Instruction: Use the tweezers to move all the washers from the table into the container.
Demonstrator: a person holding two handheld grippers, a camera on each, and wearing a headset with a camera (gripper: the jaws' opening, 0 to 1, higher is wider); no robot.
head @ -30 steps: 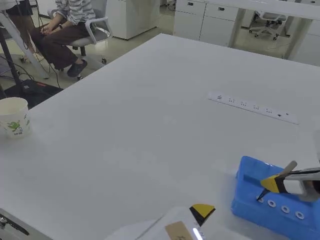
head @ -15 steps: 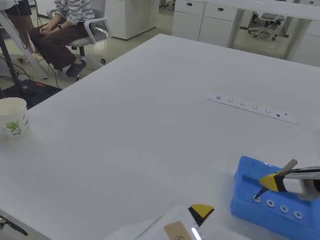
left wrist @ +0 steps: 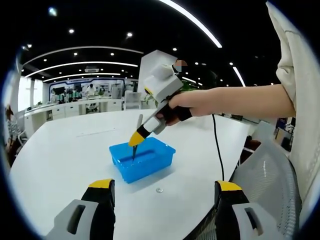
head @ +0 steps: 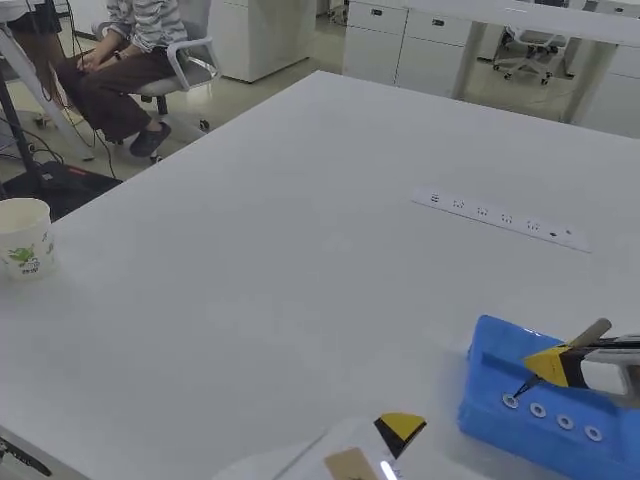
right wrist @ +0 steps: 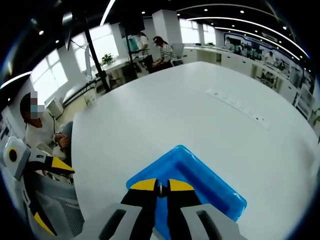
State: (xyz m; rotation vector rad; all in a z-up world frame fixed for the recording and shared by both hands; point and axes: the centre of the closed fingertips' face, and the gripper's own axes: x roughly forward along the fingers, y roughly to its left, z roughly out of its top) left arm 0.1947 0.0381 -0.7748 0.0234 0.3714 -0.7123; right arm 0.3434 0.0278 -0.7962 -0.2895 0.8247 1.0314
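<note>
head view | container (head: pixel 495 345) cut at bottom edge | right gripper (head: pixel 540 368) cut at right edge

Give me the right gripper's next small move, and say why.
Probably the right gripper should lift the tweezers out of the blue container toward the washer on the table beside it: the tip is down inside the container, where washers already lie.

Draws the right gripper (head: pixel 552 366) slightly back toward the right edge of the head view, over the blue container (head: pixel 483 385). Bares a little more of the tweezers (head: pixel 523 389), now slanted flatter, with the tip nudged left to the leftmost washer (head: pixel 510 402).
</note>
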